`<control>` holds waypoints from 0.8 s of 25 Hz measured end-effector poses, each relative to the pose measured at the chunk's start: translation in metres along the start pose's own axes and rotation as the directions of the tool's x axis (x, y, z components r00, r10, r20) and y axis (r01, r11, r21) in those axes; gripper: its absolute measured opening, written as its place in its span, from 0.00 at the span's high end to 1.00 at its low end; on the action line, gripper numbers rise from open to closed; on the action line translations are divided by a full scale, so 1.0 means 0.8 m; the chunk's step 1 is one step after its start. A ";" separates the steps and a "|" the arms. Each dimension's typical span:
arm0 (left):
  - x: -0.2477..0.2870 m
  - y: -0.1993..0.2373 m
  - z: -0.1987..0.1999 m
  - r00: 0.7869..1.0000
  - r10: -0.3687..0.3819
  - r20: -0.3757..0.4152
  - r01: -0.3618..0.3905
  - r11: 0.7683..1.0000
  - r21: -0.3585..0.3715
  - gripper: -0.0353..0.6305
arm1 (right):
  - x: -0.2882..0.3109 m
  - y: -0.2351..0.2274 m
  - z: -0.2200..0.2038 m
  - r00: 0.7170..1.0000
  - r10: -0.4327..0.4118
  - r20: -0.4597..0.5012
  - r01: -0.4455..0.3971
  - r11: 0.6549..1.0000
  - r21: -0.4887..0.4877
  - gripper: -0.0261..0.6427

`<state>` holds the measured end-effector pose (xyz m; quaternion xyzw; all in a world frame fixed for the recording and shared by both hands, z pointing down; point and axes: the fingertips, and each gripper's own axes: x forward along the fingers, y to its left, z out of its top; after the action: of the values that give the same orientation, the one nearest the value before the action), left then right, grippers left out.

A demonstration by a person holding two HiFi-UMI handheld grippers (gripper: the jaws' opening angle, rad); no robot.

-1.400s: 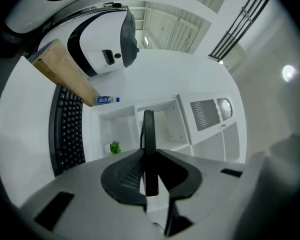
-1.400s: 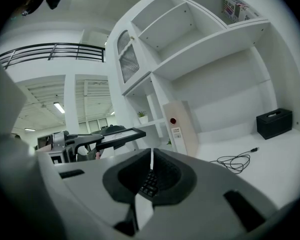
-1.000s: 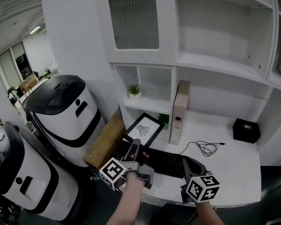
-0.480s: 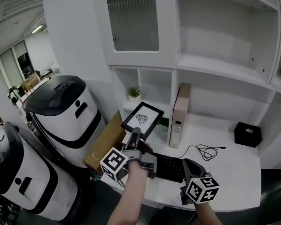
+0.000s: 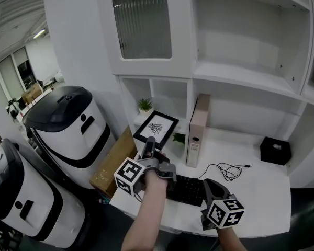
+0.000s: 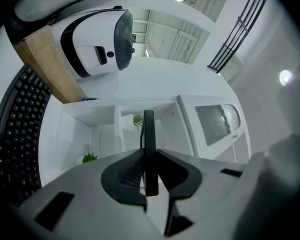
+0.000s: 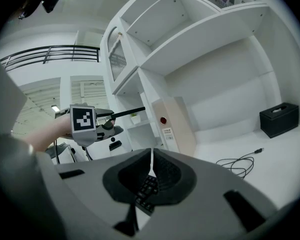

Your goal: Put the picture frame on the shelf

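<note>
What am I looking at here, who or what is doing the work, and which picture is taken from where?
There is no robot here. A person holds a pair of hand-held tongs in each hand, and the marker cubes are part of them. The head view comes from a camera on the person's head, looking down. The other two views come from cameras riding on each pair, looking along its jaws.

The left tongs are shut on the lower edge of a black frame. They hold it up in front of the white shelves, near a small plant. The right tongs are shut and empty, low over the desk.

On the desk are a keyboard, a cable, a black box and an upright binder.
</note>
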<state>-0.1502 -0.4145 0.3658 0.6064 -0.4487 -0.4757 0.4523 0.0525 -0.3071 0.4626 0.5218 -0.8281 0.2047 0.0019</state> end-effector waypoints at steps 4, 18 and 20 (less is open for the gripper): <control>0.015 0.012 -0.001 1.000 0.022 0.007 -0.022 1.000 0.003 0.84 | 0.000 -0.006 0.001 1.000 -0.008 0.004 0.008 1.000 0.013 0.96; 0.044 0.064 -0.009 0.993 0.109 0.045 -0.107 0.993 -0.049 0.84 | -0.001 -0.018 -0.007 1.000 -0.023 -0.012 0.023 0.999 0.025 0.96; 0.049 0.066 -0.010 0.992 0.116 0.047 -0.114 0.992 -0.049 0.84 | -0.001 -0.019 -0.007 1.000 -0.023 -0.012 0.023 0.999 0.025 0.96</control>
<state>-0.1423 -0.4614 0.4120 0.5571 -0.4829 -0.4740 0.4814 0.0651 -0.3102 0.4725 0.5300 -0.8194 0.2183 0.0027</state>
